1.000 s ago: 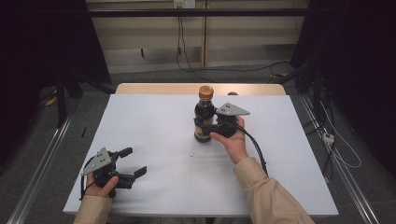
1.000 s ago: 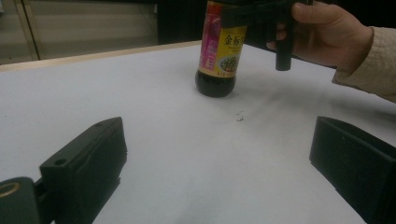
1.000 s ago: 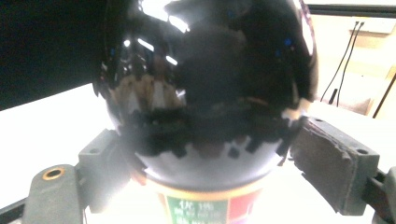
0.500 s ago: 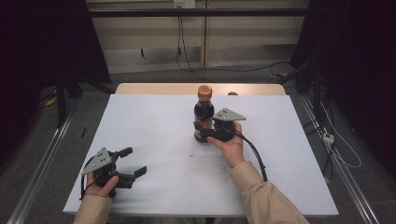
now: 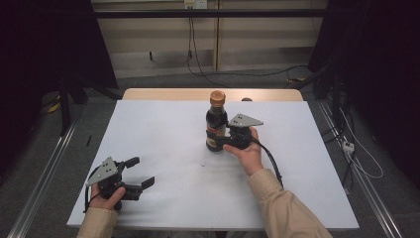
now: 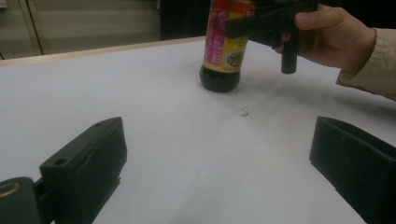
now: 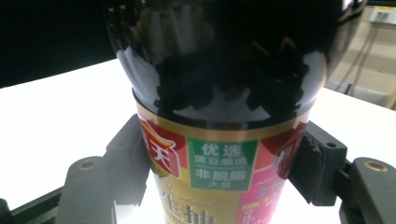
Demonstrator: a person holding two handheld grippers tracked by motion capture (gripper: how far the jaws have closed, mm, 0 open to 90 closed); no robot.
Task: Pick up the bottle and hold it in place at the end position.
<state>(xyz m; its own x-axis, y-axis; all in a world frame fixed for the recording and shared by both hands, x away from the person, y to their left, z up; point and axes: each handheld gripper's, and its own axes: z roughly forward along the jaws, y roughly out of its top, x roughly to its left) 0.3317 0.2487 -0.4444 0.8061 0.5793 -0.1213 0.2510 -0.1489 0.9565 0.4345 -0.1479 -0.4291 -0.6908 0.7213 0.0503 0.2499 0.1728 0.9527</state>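
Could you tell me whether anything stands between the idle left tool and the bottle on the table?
Nothing visible does: bare table lies between the open left tool and the bottle, which the right tool clamps at its label.

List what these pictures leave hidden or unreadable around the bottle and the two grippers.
- Bottle: cap and base cut off by the right gripper view's edges.
- Bottle's far side: hidden in every view.
- Label text: too small in the high view.
- Speck on the table: too small to identify.
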